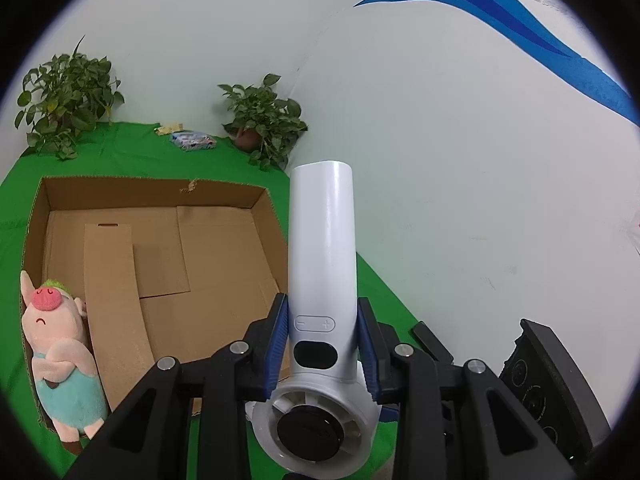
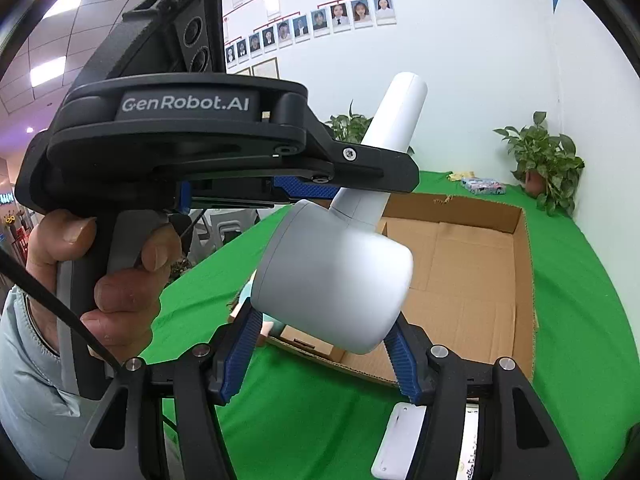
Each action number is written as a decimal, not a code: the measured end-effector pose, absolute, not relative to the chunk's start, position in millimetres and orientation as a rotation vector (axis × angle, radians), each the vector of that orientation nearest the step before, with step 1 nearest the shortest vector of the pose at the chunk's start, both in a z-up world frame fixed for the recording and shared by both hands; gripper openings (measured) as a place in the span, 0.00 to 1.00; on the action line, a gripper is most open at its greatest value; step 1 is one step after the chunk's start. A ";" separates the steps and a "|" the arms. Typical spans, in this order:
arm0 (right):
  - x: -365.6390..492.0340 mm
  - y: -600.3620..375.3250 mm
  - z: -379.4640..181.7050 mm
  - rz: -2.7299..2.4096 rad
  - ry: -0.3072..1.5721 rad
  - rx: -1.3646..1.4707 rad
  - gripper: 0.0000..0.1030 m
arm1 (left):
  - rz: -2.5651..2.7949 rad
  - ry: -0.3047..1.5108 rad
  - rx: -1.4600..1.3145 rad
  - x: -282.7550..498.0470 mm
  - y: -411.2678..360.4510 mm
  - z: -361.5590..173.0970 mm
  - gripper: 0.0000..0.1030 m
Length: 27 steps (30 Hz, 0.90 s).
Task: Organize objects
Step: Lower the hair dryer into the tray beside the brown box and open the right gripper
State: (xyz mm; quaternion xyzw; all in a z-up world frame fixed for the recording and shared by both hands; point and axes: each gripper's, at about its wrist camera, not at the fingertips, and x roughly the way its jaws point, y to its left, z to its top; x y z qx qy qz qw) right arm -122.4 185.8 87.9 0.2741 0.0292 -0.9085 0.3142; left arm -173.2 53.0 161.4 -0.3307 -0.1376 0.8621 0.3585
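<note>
While clamped by both fingers (image 1: 280,344): white handheld fan (image 1: 322,240), handle up.

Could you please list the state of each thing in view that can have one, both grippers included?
Left gripper: shut on the fan's handle.
Right gripper: shut on the fan's round head.
Handheld fan: lifted off the table, held by both grippers.
Cardboard box: open-topped, only the plush pig inside.
Plush pig: leaning against the box's wall.
Two potted plants: upright at the table's back.
</note>
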 end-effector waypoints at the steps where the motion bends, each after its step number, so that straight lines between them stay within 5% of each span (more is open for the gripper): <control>1: -128.0 185.4 85.4 -2.389 0.078 0.735 0.56 | 2.223 -0.360 -0.861 -178.0 52.2 159.8 0.30; 17: -224.9 160.0 -25.4 -2.207 0.060 1.059 0.56 | 2.166 -0.506 -1.145 -289.9 44.1 38.6 0.30; 27: -255.3 149.0 -80.5 -2.051 0.042 1.200 0.56 | 2.243 -0.390 -1.319 -306.1 62.4 -2.7 0.30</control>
